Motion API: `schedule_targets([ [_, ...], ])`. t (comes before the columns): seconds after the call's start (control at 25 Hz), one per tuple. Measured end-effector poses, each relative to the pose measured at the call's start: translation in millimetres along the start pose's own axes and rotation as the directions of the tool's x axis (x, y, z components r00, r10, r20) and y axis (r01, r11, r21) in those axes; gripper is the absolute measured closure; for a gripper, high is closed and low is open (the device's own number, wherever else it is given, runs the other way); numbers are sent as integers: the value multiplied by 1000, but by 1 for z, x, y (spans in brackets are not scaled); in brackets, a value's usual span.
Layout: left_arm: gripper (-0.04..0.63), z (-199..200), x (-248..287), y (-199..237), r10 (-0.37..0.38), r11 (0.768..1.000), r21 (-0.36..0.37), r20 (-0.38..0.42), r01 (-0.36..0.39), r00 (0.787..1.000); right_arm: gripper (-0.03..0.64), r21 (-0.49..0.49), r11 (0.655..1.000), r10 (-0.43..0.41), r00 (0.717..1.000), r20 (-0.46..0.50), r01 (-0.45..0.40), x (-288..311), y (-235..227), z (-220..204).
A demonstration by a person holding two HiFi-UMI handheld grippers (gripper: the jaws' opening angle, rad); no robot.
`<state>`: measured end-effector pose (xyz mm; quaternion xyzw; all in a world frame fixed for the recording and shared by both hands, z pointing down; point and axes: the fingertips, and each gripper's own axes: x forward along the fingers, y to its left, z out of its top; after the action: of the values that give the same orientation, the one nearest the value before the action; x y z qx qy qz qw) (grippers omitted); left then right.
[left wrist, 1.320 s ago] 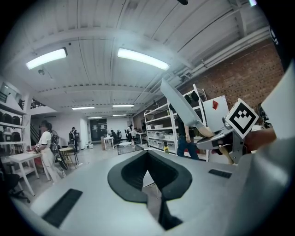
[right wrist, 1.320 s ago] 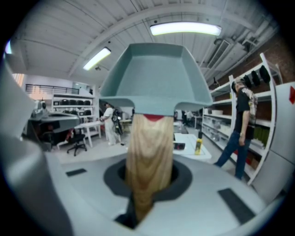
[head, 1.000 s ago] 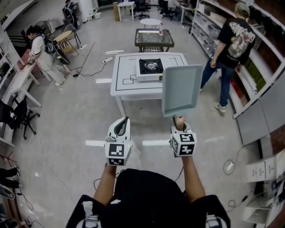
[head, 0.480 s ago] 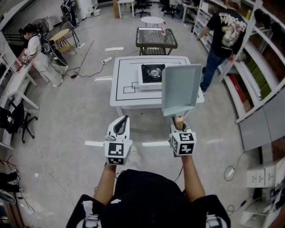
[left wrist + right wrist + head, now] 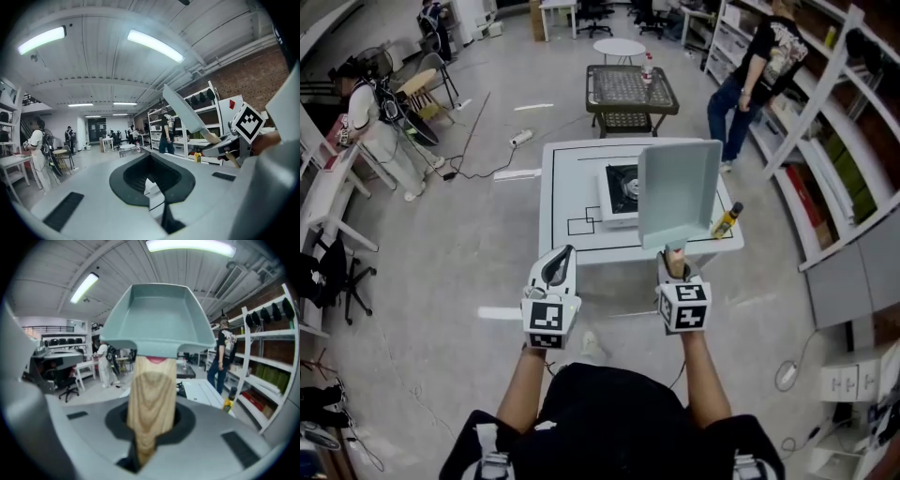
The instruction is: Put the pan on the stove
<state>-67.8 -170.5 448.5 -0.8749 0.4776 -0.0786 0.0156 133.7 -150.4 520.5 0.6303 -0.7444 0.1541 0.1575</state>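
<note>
A square pale-teal pan [image 5: 678,192] with a wooden handle [image 5: 152,394] stands upright in front of me. My right gripper [image 5: 675,267] is shut on that handle, and in the right gripper view the pan [image 5: 159,319] fills the upper middle. The stove [image 5: 621,190], a single black burner in a white body, sits on the white table [image 5: 572,187] ahead; the pan hides its right side. My left gripper [image 5: 555,272] is held level beside the right one, shut and empty. From the left gripper view the pan [image 5: 183,112] shows tilted at the right.
A yellow bottle [image 5: 727,220] stands on the table's right edge. Beyond it is a dark mesh-topped table [image 5: 630,89]. One person [image 5: 750,75] stands by the shelves [image 5: 825,141] at the right, another [image 5: 370,122] by desks at the left. Cables lie on the floor.
The white table and stove have come closer and lower in the head view. The person at the right has moved farther back along the shelves. Both grippers keep their pose and grip.
</note>
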Motion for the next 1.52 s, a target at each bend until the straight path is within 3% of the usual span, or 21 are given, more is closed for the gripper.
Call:
schedule_targets([
  [0.28,571,10,55,38,-56,998,14,13,56,998,560,14,999,-35,999,-6,36,56,0,32],
  [0.64,571,-3,87,66,-104,994,40,-4,104,995,558,48,997,-67,998,-18,68,101,3,45],
  [1.08,571,-11,113,50,-143,989,21,-13,143,990,558,27,996,-81,993,-89,84,113,-10,31],
  [1.52,571,-21,139,40,-89,996,15,-48,90,995,558,36,998,-47,979,-200,55,150,-40,22],
])
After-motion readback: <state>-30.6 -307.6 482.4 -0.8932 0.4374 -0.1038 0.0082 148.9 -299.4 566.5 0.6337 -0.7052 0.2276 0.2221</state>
